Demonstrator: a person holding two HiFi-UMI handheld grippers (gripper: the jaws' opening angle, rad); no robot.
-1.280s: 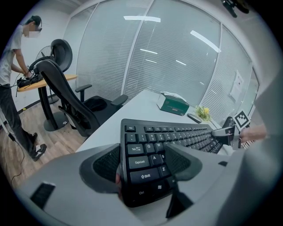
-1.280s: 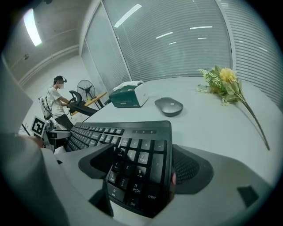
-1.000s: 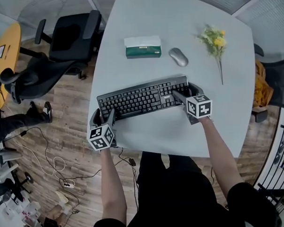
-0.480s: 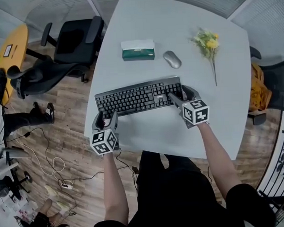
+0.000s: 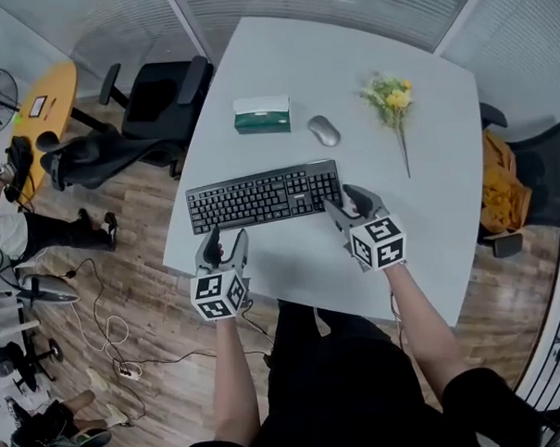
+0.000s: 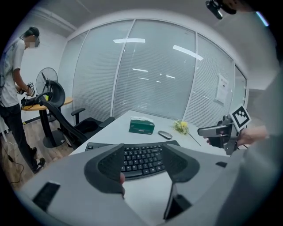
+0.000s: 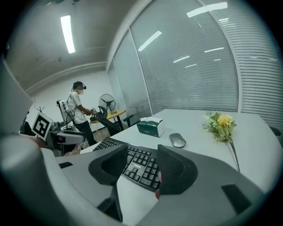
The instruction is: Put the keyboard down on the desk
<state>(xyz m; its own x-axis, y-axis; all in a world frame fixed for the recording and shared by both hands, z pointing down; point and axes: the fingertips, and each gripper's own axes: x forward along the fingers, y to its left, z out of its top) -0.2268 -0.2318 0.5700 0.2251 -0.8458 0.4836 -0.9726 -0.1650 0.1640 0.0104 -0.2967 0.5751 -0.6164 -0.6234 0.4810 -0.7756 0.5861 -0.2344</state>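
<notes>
The black keyboard (image 5: 260,196) lies flat on the white desk (image 5: 427,193), near its front left edge. My left gripper (image 5: 227,241) hovers just in front of the keyboard's left end, clear of it. Its jaws are closing with nothing between them. In the left gripper view the keyboard (image 6: 141,160) lies beyond the jaws. My right gripper (image 5: 344,199) sits by the keyboard's right end, also apart from it. Its jaws are closing too, and they are empty. The right gripper view shows the keyboard (image 7: 142,166) ahead of the jaws.
Behind the keyboard stand a green tissue box (image 5: 262,116) and a grey mouse (image 5: 323,130). A sprig of yellow flowers (image 5: 390,97) lies at the back right. Black office chairs (image 5: 154,103) stand left of the desk. A person (image 6: 13,84) stands by an orange table further left.
Both grippers have drawn back from the keyboard's two ends toward me. Their jaws have narrowed. The keyboard stays on the desk.
</notes>
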